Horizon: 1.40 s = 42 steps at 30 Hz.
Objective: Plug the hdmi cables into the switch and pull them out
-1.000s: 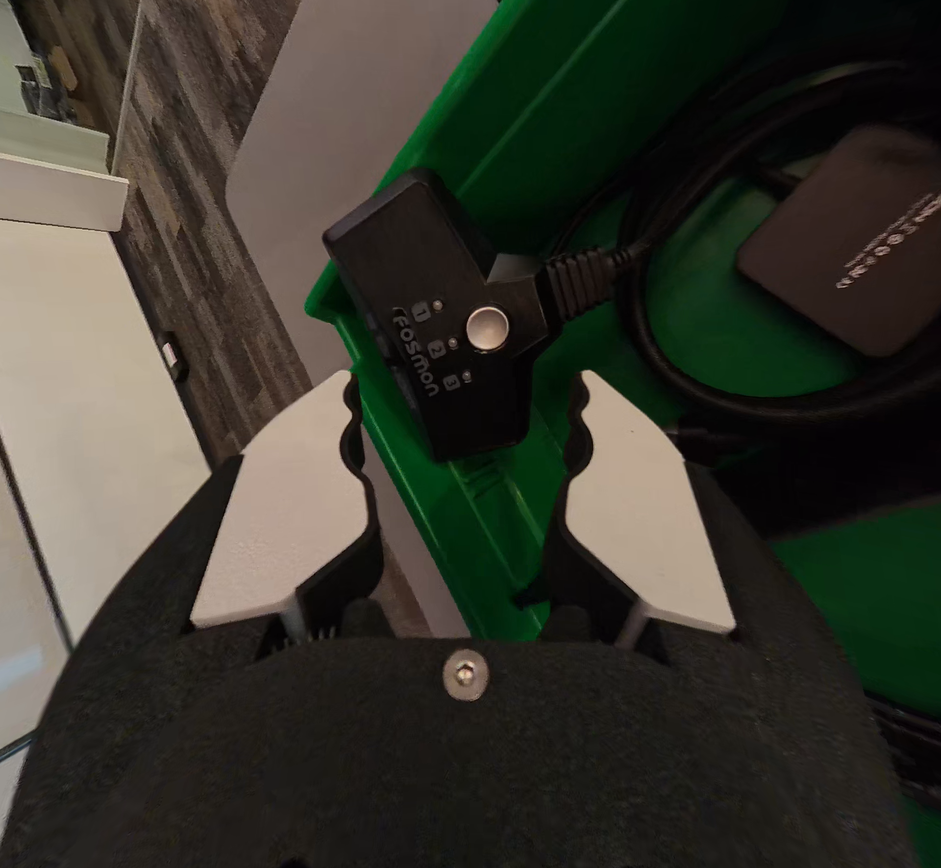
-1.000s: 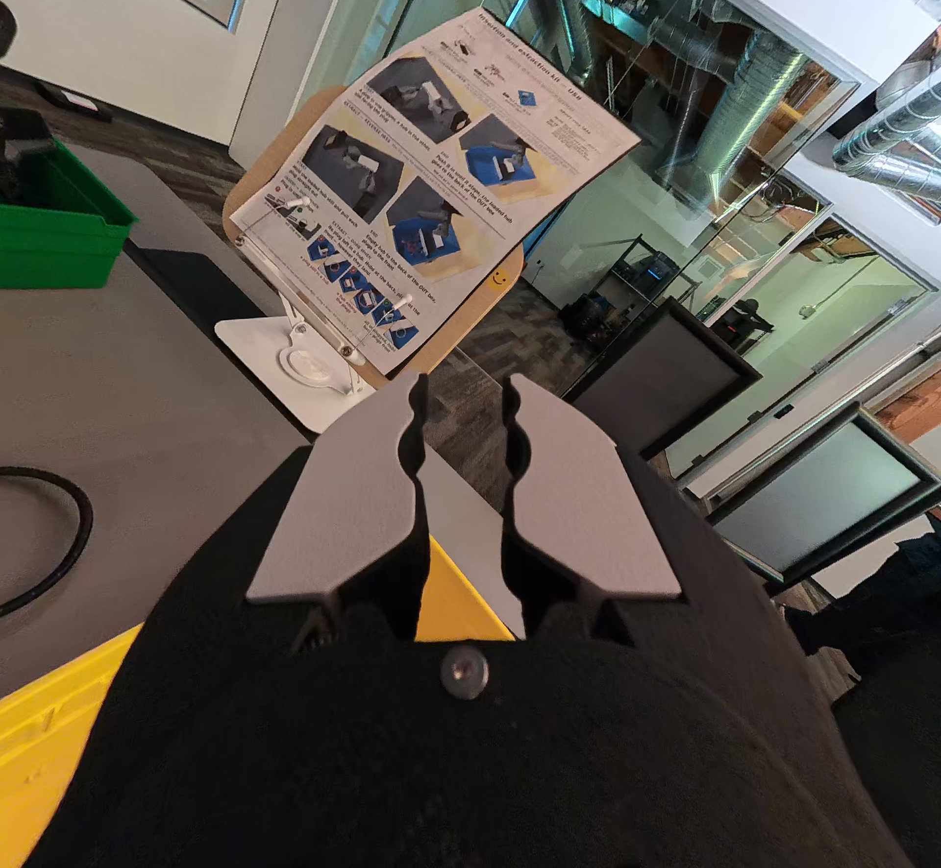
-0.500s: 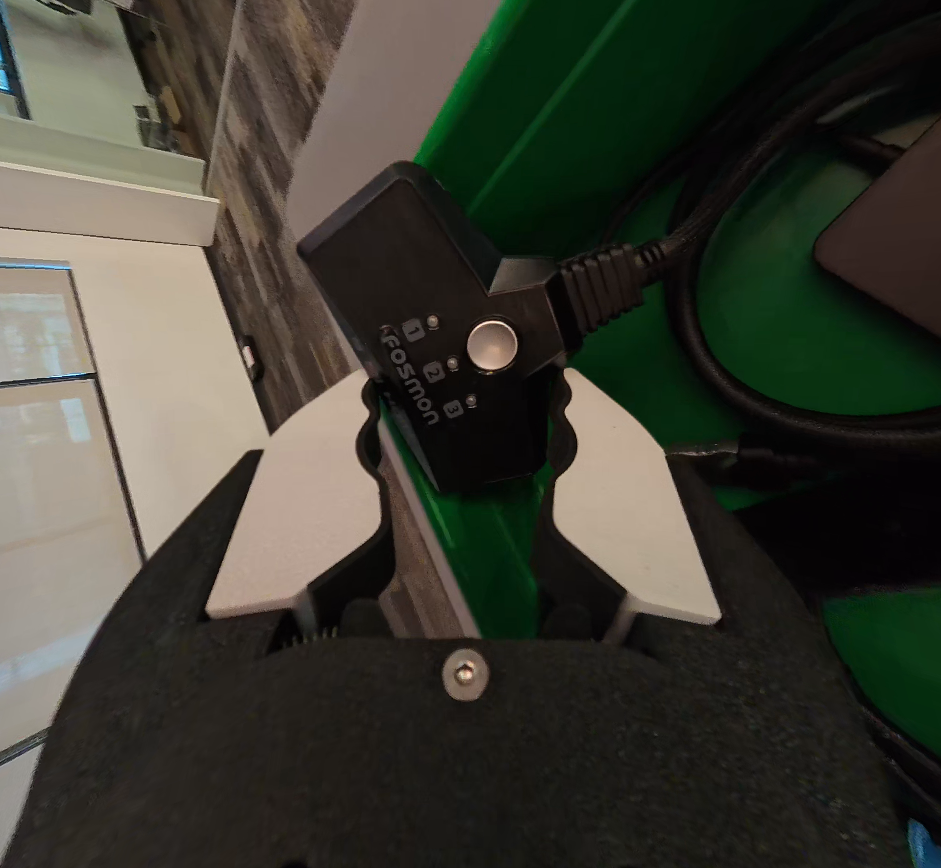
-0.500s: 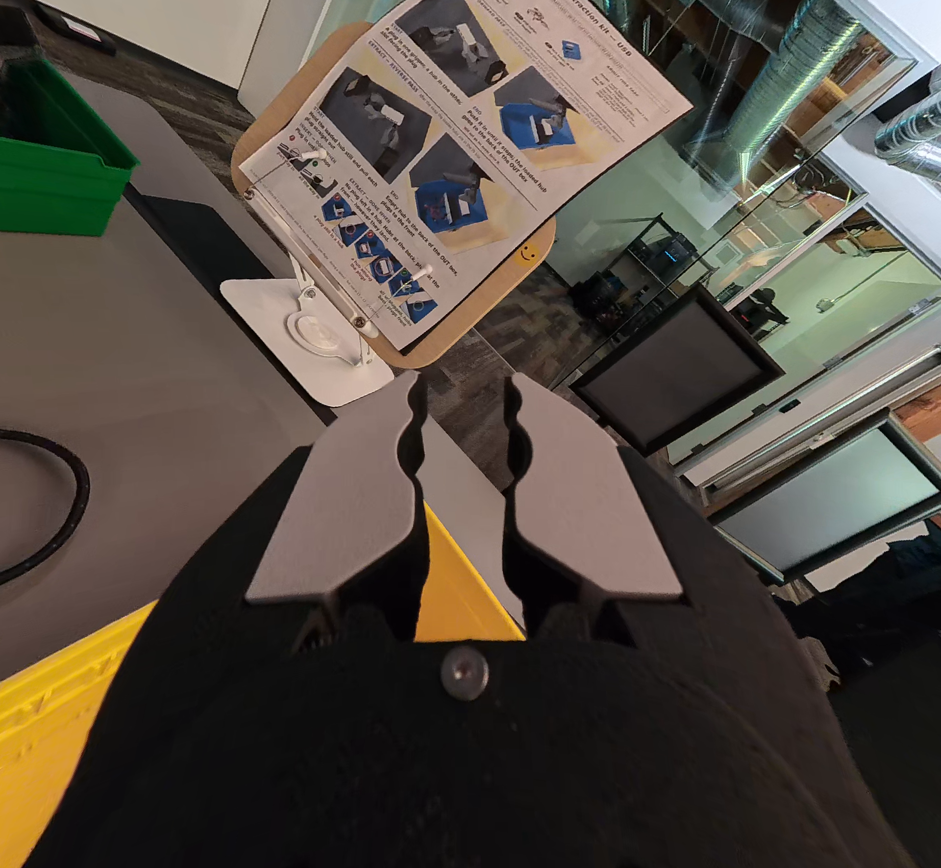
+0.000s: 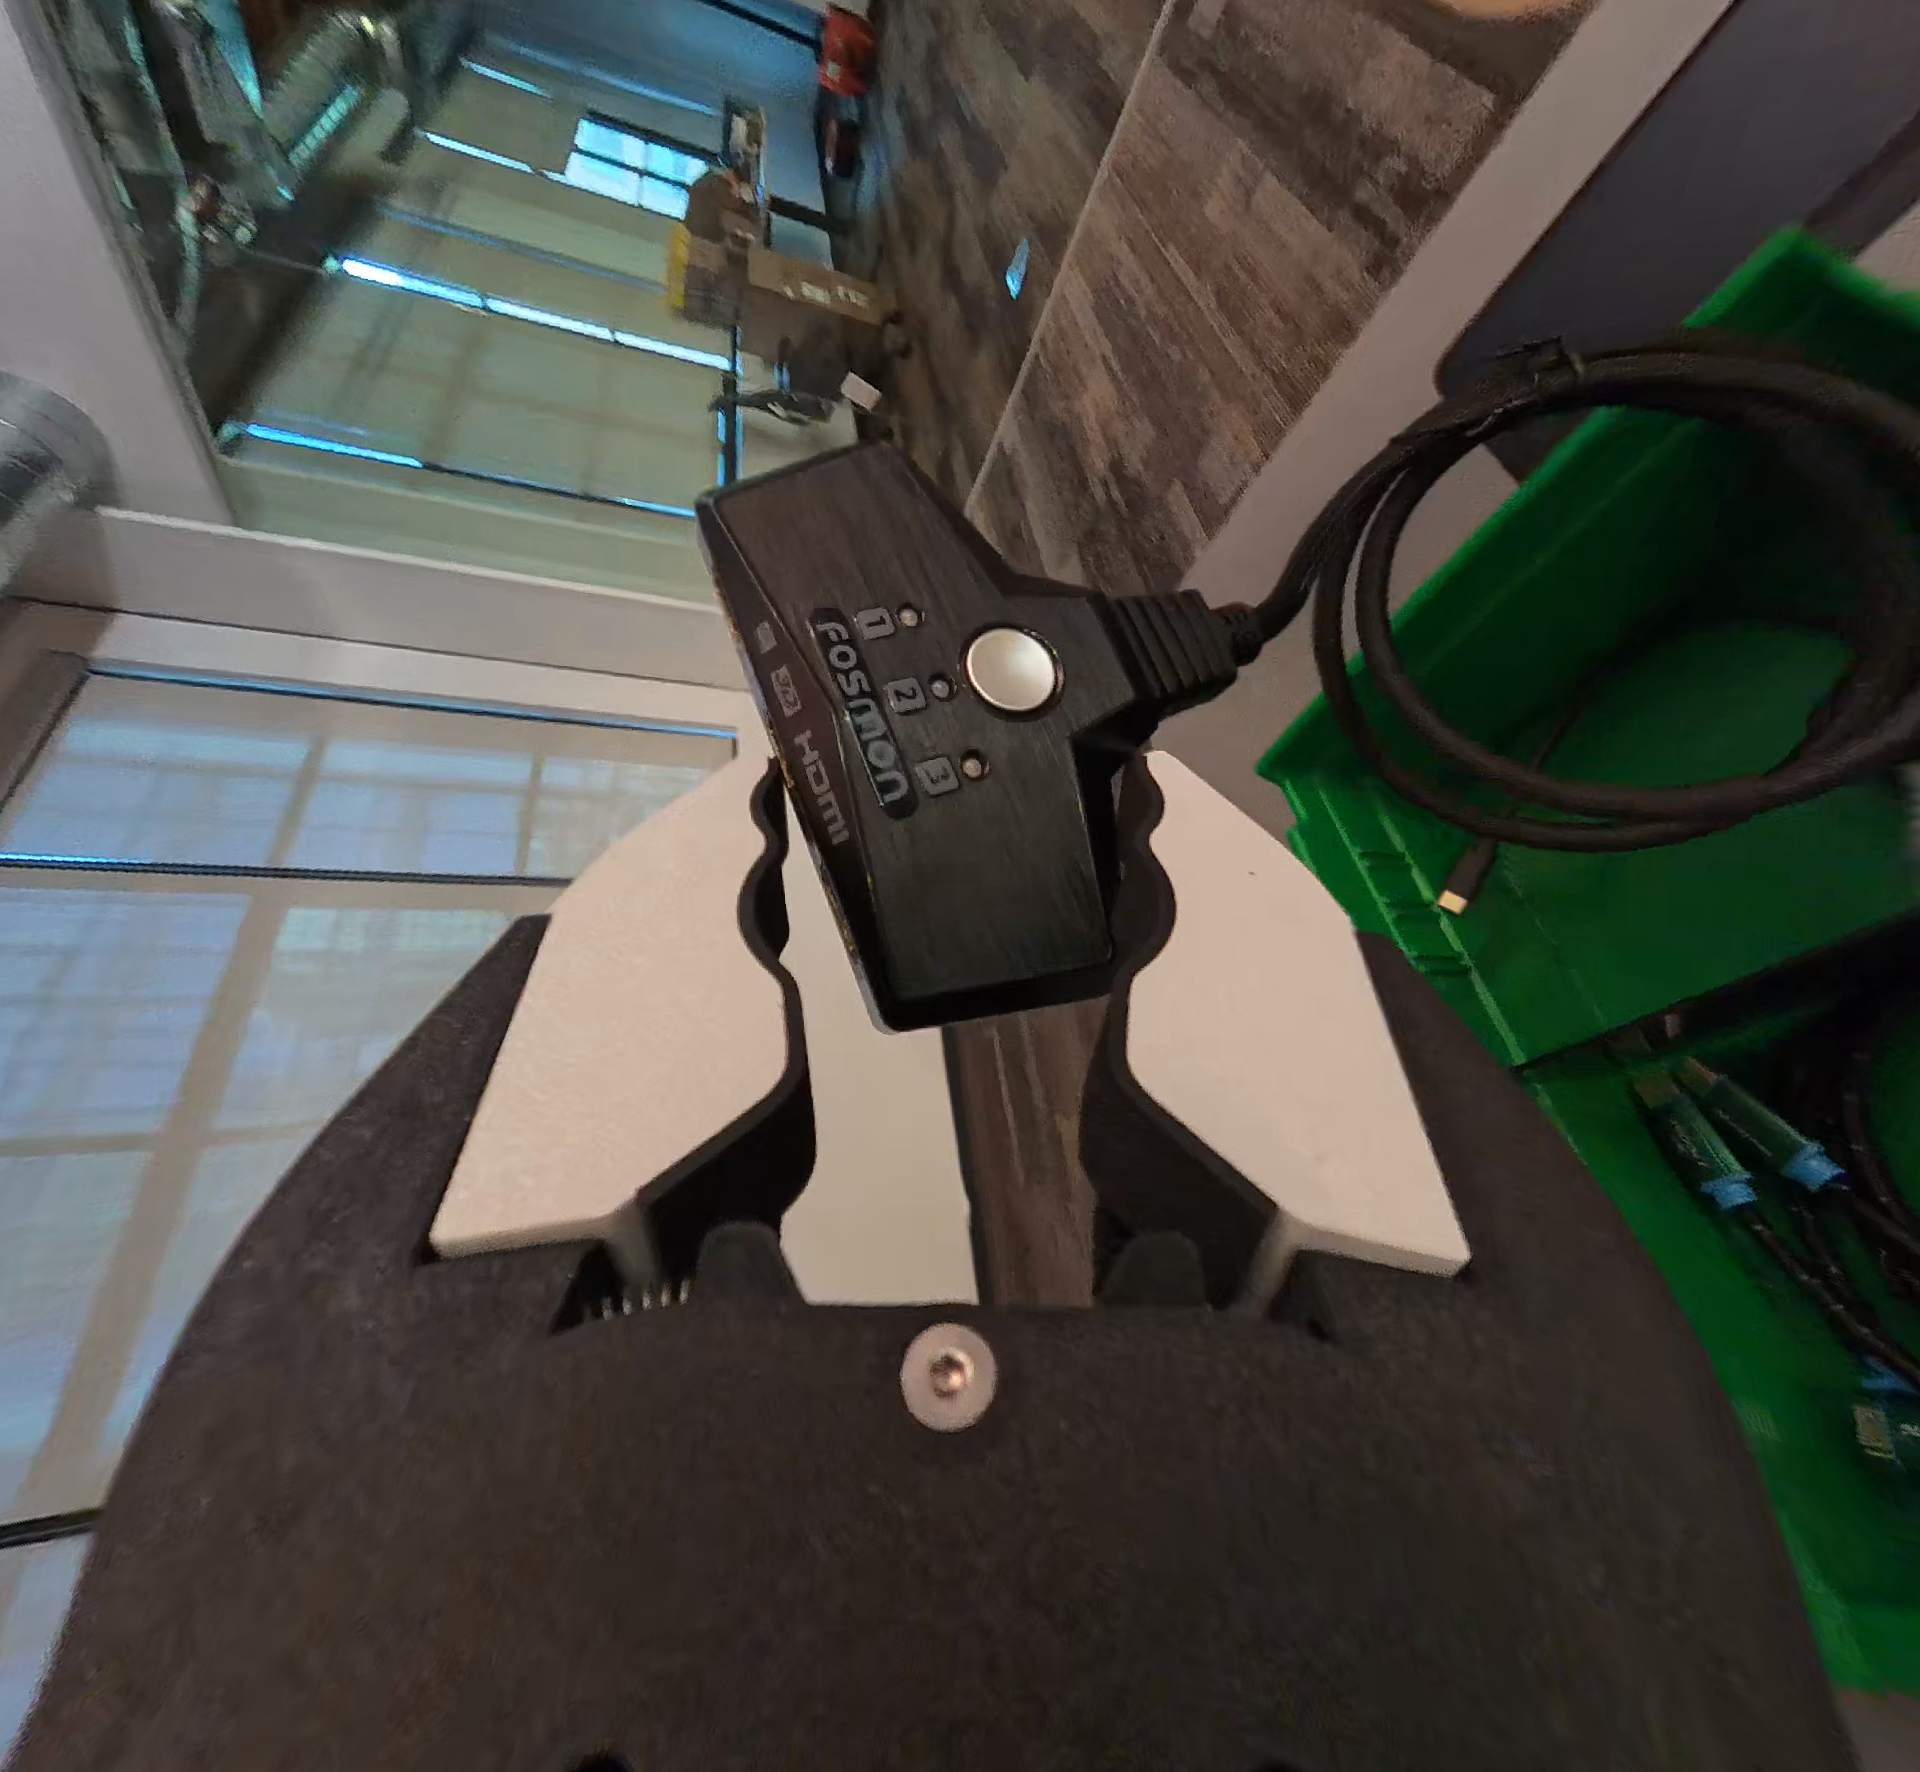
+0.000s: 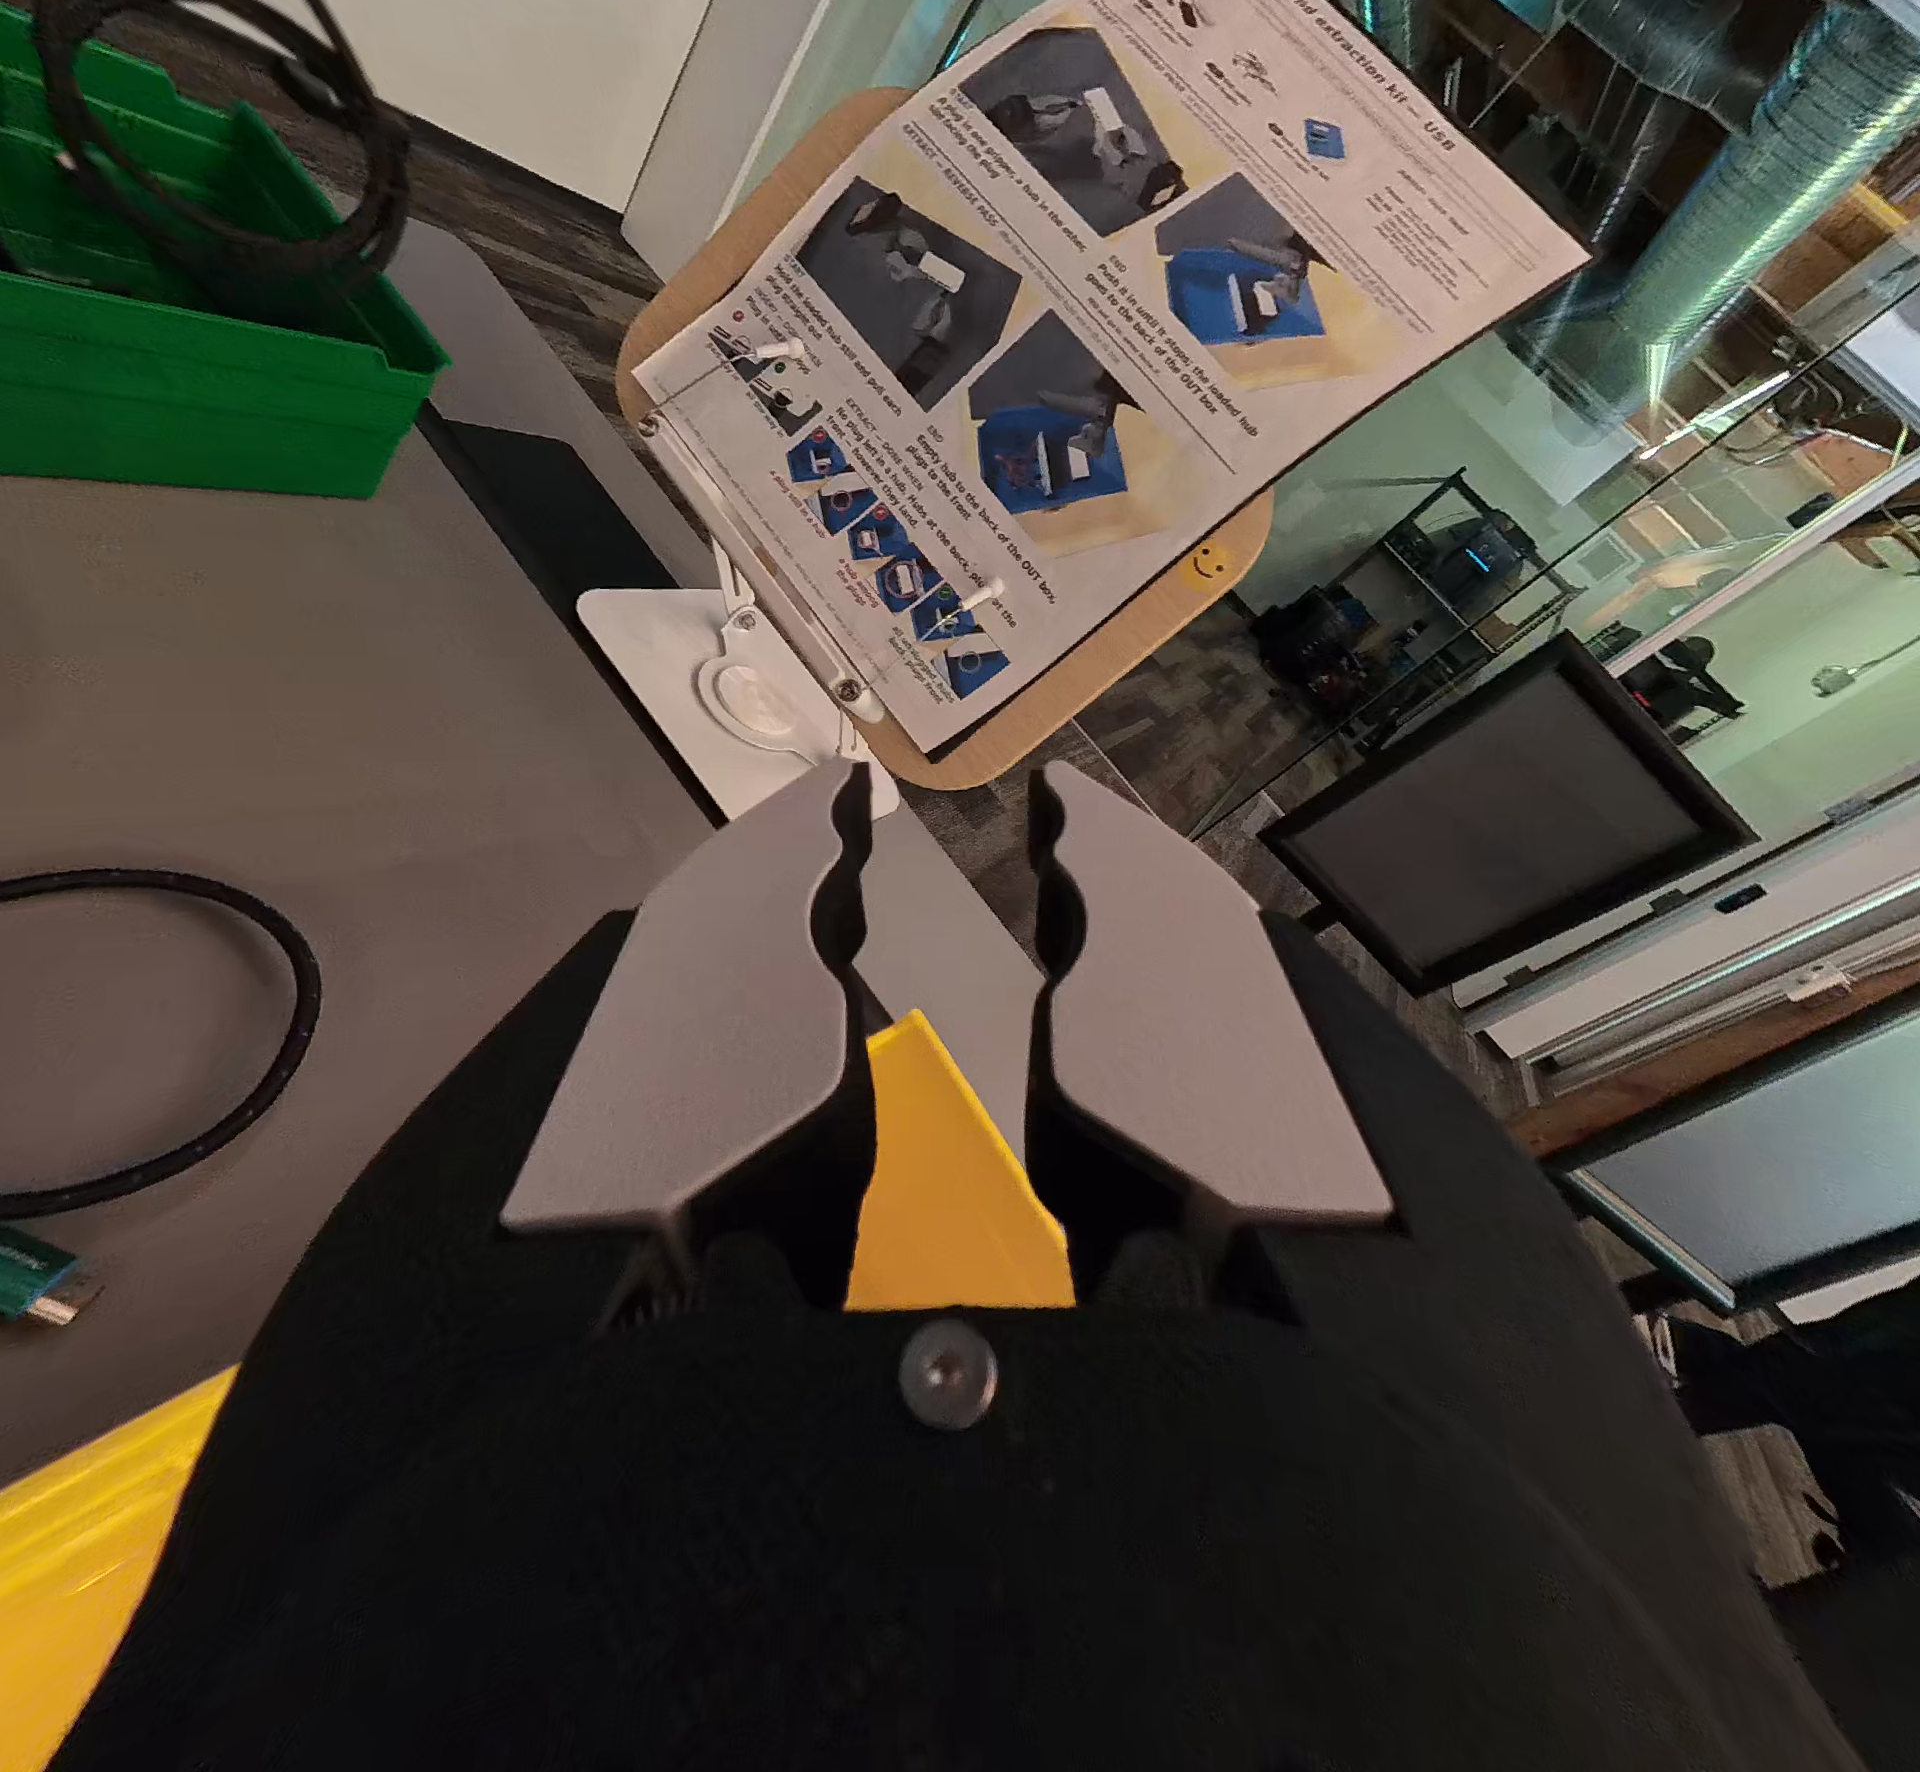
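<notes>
My left gripper (image 5: 951,777) is shut on the lower end of the black HDMI switch (image 5: 935,683) and holds it in the air, up and to the left of the green bin (image 5: 1382,849). The switch's own black cable (image 5: 1558,579) hangs in a coil over the bin. Several HDMI cables with blue bands (image 5: 1745,1172) lie in a lower green compartment. My right gripper (image 6: 951,787) is open and empty above a yellow bin (image 6: 935,1151). A black cable (image 6: 281,995) with a plug (image 6: 42,1275) lies on the grey table (image 6: 312,683). The hanging coil (image 6: 312,164) also shows over the green bin (image 6: 208,392).
An instruction sheet on a white stand (image 6: 1039,320) stands at the table's far edge, just beyond my right gripper. Beyond the table are carpet floor, glass walls and dark screens (image 6: 1507,839). The left gripper's tips are roughly 50 cm from the right gripper's.
My left gripper closed on the switch and lifted it out of the green bin, dragging its cable coil up. My right gripper stayed open and shifted only slightly.
</notes>
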Motion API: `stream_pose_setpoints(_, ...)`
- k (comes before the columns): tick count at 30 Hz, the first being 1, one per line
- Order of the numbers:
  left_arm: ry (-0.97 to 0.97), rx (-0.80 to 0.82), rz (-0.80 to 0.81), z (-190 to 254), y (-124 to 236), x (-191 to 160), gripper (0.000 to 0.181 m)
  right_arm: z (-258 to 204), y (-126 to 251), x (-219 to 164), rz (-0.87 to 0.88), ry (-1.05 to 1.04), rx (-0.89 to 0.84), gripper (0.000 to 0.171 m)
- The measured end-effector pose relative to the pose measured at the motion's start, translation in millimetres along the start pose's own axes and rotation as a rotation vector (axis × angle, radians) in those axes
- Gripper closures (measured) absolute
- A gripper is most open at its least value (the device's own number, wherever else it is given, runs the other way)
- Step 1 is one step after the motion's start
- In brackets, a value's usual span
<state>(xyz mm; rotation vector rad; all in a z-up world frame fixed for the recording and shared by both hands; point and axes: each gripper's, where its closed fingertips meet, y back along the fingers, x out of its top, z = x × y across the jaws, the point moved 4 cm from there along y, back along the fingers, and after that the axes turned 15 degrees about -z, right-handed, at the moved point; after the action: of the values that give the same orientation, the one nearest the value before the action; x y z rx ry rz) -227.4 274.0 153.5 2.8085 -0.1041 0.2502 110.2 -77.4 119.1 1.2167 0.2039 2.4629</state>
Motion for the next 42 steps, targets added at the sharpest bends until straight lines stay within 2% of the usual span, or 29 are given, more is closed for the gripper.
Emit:
stream_pose_setpoints(8, 0.05, 0.111, 0.216, -50.9, 111.9, 47.9, 0.12, -2.6, 1.5, 1.4, 0.015, -0.007, 0.028, 0.143)
stream_pose_setpoints(11, 0.046, 0.114, 0.301, -52.6, 146.4, 64.5, 0.12, -5.6, 2.9, 5.0, 0.039, -0.019, 0.056, 0.143)
stream_pose_setpoints(14, 0.019, 0.034, 0.376, -35.8, 169.1, 81.2, 0.12, -15.6, 3.5, 12.7, 0.071, -0.019, 0.115, 0.143)
stream_pose_setpoints(20, -0.118, -0.1, 0.437, 41.6, 169.5, 99.9, 0.121, -47.0, -2.1, 28.7, 0.16, -0.065, 0.335, 0.141)
stream_pose_setpoints(25, -0.191, -0.083, 0.459, 95.3, 150.7, 100.3, 0.121, -79.8, -15.5, 42.3, 0.232, -0.175, 0.564, 0.142)
stream_pose_setpoints(31, -0.283, -0.024, 0.56, 138.5, 146.4, 99.0, 0.121, -127.2, -27.5, 70.4, 0.349, -0.438, 0.887, 0.139)
stream_pose_setpoints(35, -0.342, -0.055, 0.618, 160.8, 154.9, 100.8, 0.121, -145.3, -46.1, 64.3, 0.297, -0.447, 0.906, 0.124)
stream_pose_setpoints(39, -0.391, -0.047, 0.673, 172.3, 167.7, 104.4, 0.121, -149.7, -50.2, 63.2, 0.303, -0.396, 0.867, 0.111)
stream_pose_setpoints(42, -0.431, -0.057, 0.725, 181.5, 181.0, 105.2, 0.121, -152.6, -46.1, 63.8, 0.326, -0.329, 0.871, 0.107)
